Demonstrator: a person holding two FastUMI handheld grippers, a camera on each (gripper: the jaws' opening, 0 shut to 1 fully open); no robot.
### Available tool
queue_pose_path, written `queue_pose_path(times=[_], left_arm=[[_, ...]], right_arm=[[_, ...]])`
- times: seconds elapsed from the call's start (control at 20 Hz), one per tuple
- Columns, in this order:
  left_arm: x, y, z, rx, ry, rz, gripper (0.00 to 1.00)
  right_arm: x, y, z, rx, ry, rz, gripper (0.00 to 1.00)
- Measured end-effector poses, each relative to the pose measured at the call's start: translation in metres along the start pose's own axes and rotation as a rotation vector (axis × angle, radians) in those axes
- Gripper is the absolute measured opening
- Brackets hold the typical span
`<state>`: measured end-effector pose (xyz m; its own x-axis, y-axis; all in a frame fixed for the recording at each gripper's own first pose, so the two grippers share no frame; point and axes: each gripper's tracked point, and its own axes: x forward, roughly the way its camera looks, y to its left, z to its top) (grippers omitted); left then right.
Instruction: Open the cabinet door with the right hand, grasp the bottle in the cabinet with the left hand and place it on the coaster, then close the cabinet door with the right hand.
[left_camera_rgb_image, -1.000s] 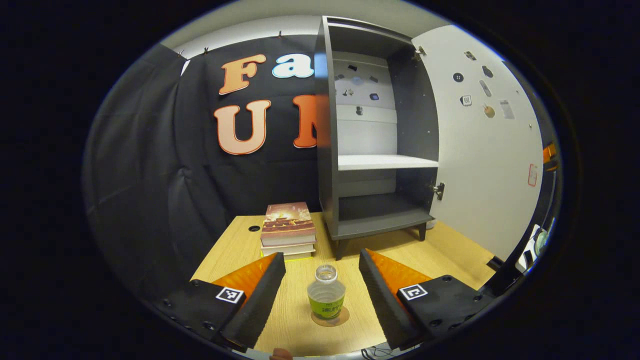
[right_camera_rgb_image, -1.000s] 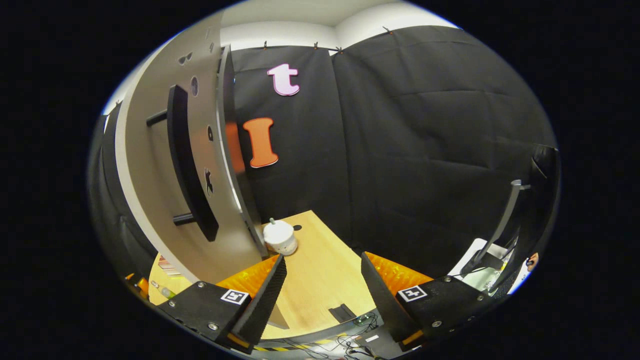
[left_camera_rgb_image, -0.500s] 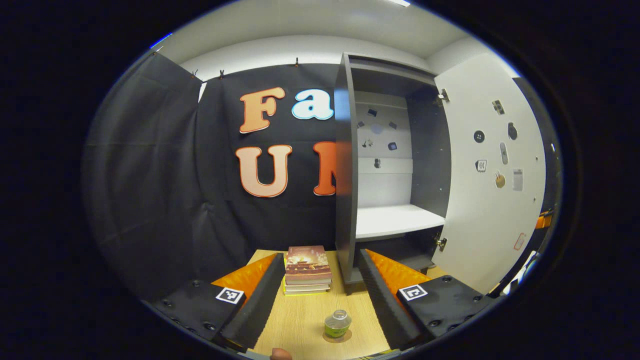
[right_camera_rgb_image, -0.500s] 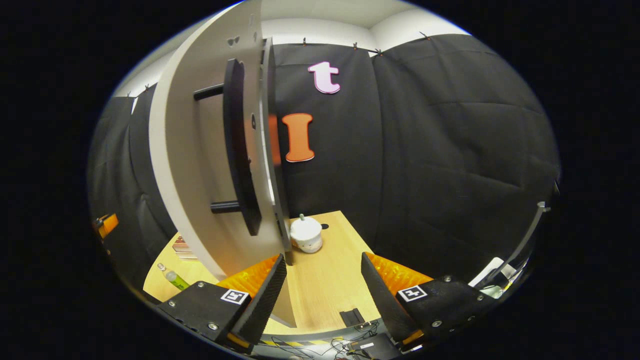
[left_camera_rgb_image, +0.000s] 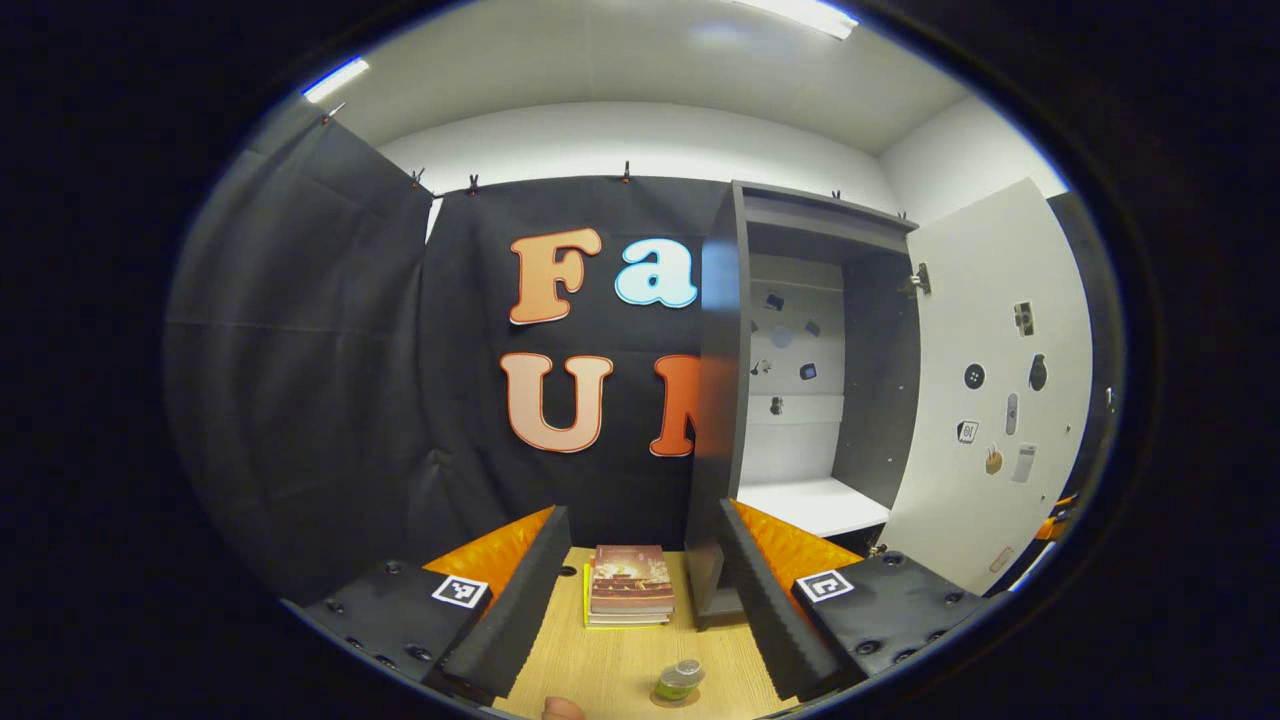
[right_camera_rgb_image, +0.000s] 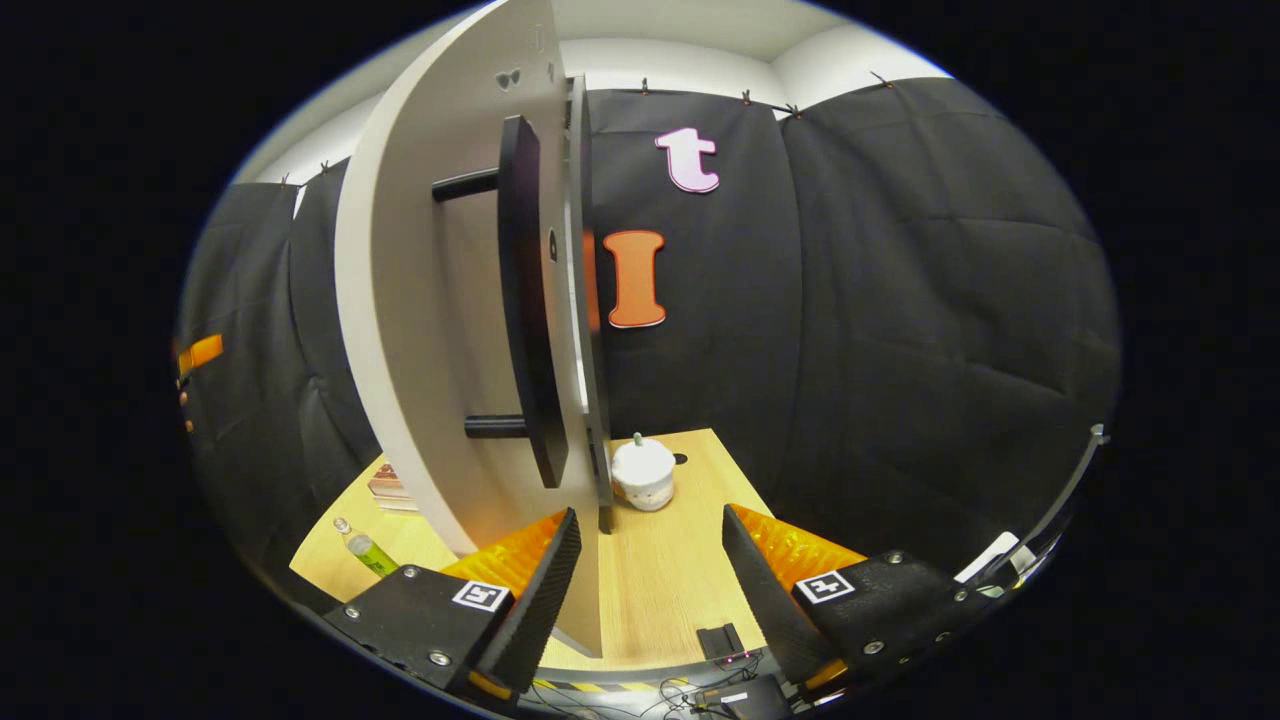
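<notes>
Bottle (left_camera_rgb_image: 679, 679) sits on its coaster (left_camera_rgb_image: 676, 697) on the counter (left_camera_rgb_image: 620, 665). Both tools, left (left_camera_rgb_image: 640, 600) and right (right_camera_rgb_image: 645, 590), are apart and empty; the door (right_camera_rgb_image: 440, 300) needs closing.

- In the left gripper view, the bottle (left_camera_rgb_image: 680, 679) stands on the coaster (left_camera_rgb_image: 676, 697) at the near edge of the surface (left_camera_rgb_image: 620, 665), between the left tool's (left_camera_rgb_image: 640, 600) two spread fingers.
- A stack of books (left_camera_rgb_image: 630, 585) lies behind the bottle, farther back on the surface.
- The cabinet (left_camera_rgb_image: 790, 400) stands just right of the books, with the shelf (left_camera_rgb_image: 810, 505) inside it.
- The cabinet door (left_camera_rgb_image: 990, 400) hangs open at the cabinet's right side.
- In the right gripper view, the door (right_camera_rgb_image: 440, 330) stands edge-on just beyond the right tool (right_camera_rgb_image: 650, 570), its handle (right_camera_rgb_image: 525, 310) facing left.
- A small jar (right_camera_rgb_image: 643, 475) sits on the surface just right of the door's edge.
- The bottle (right_camera_rgb_image: 365, 548) is far left, near the surface's edge, in front of the books (right_camera_rgb_image: 390, 490).
</notes>
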<state>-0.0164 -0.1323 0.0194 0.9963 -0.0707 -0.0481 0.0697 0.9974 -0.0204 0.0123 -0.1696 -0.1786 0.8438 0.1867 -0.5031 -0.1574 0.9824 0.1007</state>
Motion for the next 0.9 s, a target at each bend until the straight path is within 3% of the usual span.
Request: queue_pose_path(times=[0.05, 0.1, 0.15, 0.5, 0.9], left_arm=[[-0.002, 0.003, 0.006, 0.009, -0.009, 0.004, 0.97], [-0.004, 0.007, 0.009, 0.015, -0.017, 0.013, 0.96], [-0.005, 0.012, 0.011, 0.019, -0.018, 0.022, 0.96], [-0.01, 0.043, 0.009, -0.013, -0.006, 0.068, 0.97], [-0.016, 0.085, 0.033, 0.024, -0.055, 0.132, 0.96]], right_arm=[[-0.001, 0.007, -0.001, -0.001, -0.001, 0.015, 0.89], [0.001, 0.015, -0.002, 0.001, 0.002, 0.035, 0.98], [0.002, 0.026, -0.004, 0.0, 0.006, 0.059, 0.89], [0.009, 0.073, 0.001, -0.036, 0.01, 0.156, 0.88], [0.022, 0.11, 0.013, -0.038, -0.015, 0.192, 0.88]])
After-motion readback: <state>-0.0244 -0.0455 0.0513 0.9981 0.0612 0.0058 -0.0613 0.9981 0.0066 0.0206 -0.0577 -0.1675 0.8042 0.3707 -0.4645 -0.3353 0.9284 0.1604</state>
